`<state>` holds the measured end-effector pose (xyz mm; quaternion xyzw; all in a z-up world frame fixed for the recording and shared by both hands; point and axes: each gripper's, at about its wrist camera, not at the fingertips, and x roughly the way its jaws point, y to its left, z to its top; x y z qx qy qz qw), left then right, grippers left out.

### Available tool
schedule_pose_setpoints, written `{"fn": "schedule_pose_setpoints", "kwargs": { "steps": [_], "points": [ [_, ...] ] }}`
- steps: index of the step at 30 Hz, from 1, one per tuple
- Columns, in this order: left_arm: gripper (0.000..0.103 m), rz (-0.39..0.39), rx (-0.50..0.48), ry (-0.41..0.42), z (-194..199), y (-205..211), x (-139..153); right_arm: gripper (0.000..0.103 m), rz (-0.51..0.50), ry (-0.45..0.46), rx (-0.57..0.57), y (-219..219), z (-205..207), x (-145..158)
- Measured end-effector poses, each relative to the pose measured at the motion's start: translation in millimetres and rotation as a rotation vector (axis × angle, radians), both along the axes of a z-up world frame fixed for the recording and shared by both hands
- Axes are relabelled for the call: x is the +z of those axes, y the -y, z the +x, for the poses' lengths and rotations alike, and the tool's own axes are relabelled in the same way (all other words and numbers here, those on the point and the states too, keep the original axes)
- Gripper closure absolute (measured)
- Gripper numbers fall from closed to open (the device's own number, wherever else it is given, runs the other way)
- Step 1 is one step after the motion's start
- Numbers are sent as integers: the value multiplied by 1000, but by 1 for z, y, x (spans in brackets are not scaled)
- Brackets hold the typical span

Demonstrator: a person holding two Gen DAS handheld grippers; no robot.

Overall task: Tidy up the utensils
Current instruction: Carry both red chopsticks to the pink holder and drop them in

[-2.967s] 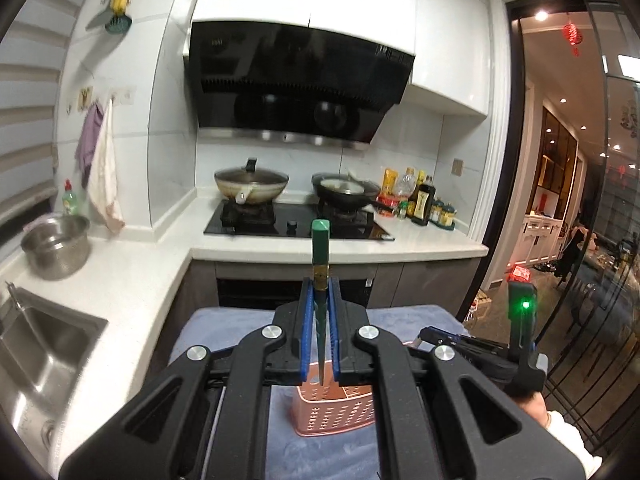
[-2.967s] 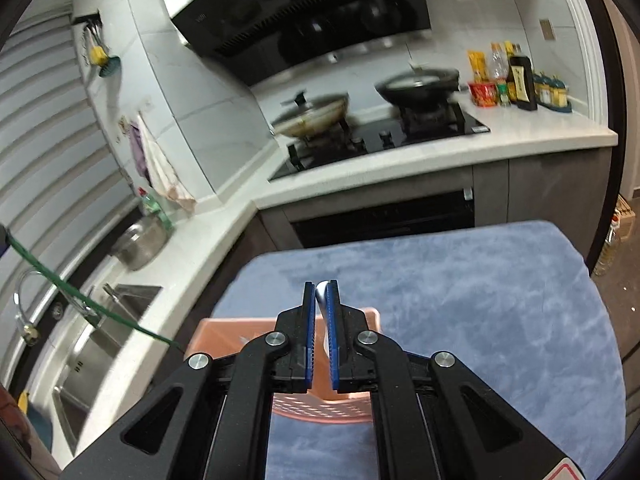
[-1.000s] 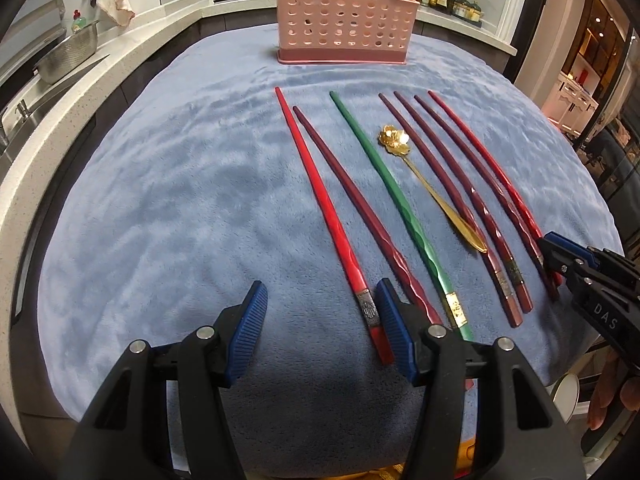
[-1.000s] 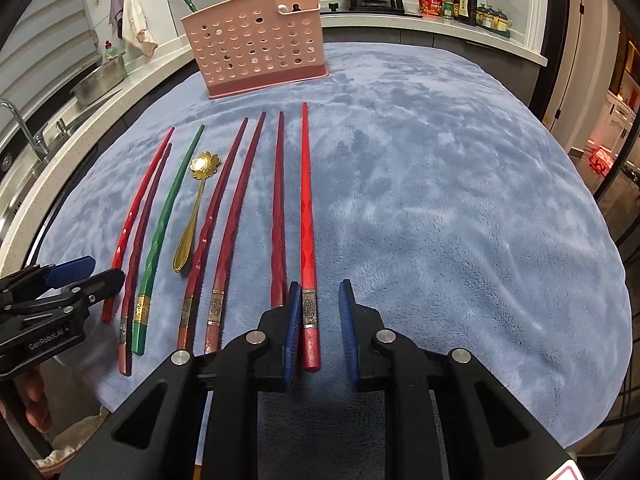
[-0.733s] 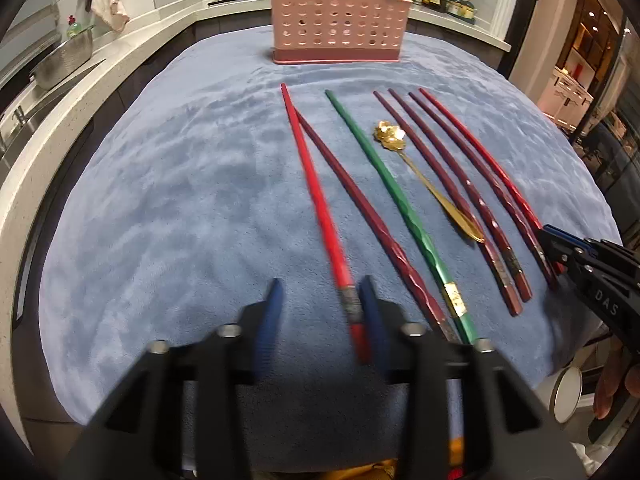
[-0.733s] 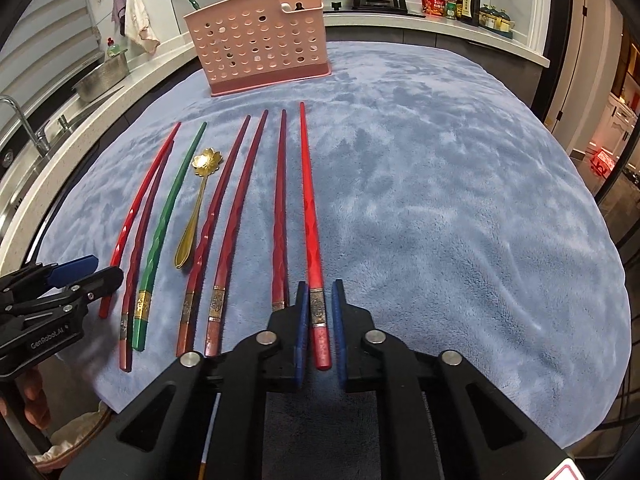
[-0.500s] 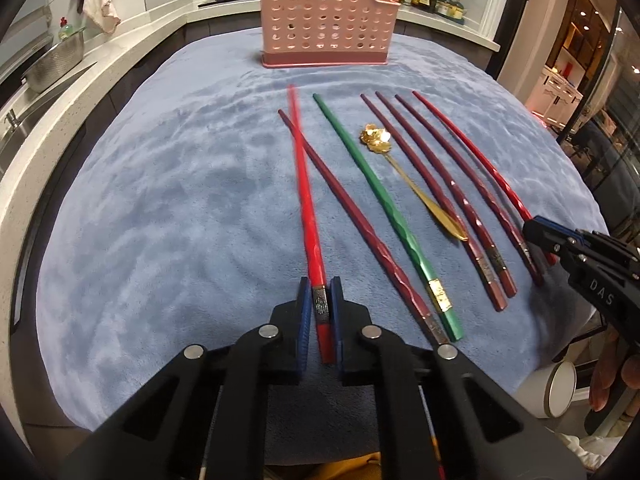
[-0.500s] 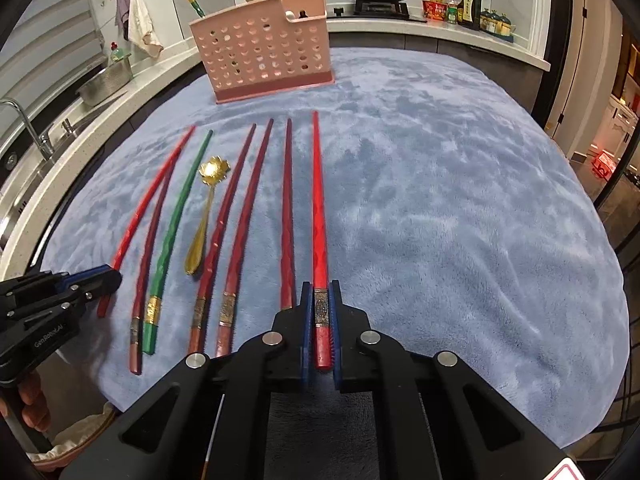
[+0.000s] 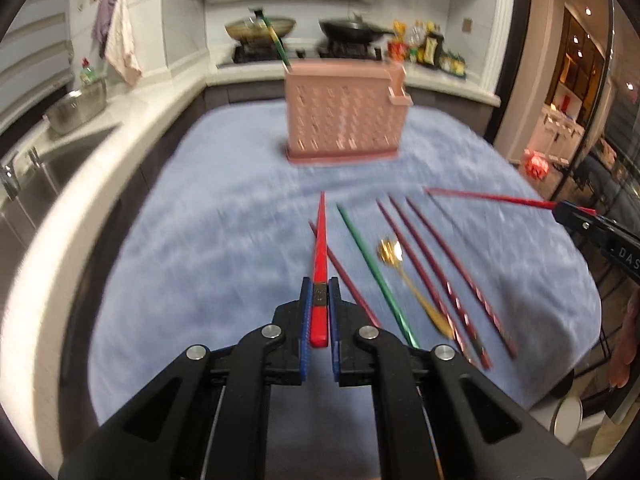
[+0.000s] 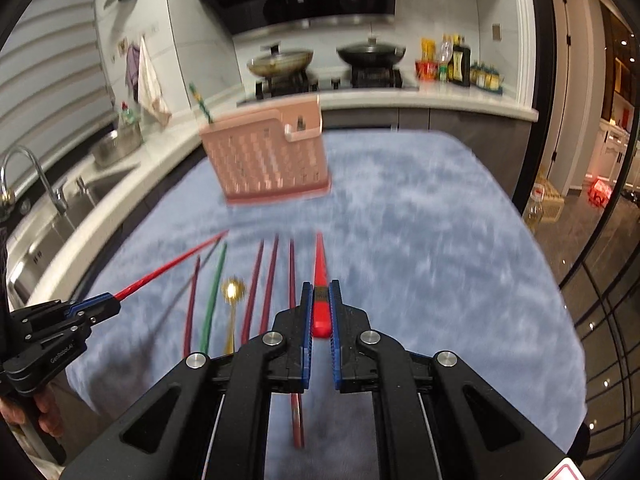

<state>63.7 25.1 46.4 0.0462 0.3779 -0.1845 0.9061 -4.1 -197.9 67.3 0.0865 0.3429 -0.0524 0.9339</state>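
Bright red lacquered chopsticks [image 9: 320, 256]: each gripper's fingers pinching one. Pink perforated plastic holder [image 9: 344, 120], upper centre, holding one green chopstick; five chopsticks, gold spoon [image 9: 390, 250] waiting on blue-covered bench [image 9: 200, 240].

Both grippers are matte black plastic linkages with round silver screws at the joints and blue ribbed pads [image 9: 306, 320] lining the fingers. White lettering marks each side plate: "DAS" on the right gripper [image 9: 576, 216], "GenRobot.AI" on the left gripper [image 10: 94, 310]. Bare fingers grip each handle
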Motion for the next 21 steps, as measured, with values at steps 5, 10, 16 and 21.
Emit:
{"fn": "schedule_pose_setpoints", "kwargs": {
  "steps": [5, 10, 16, 21],
  "points": [
    [96, -10, 38, 119, 23, -9, 40, 96, 17, 68, -4, 13, 19, 28],
    [96, -44, 53, 188, 44, -16, 72, 96, 14, 117, -11, 20, 38, 48],
    [96, -79, 64, 264, 73, -18, 112, 96, 29, 181, -11, 27, 61, 75],
    [96, -116, 55, 335, 92, -14, 147, 96, 60, 238, -6, 33, 84, 100]
  ]
}}
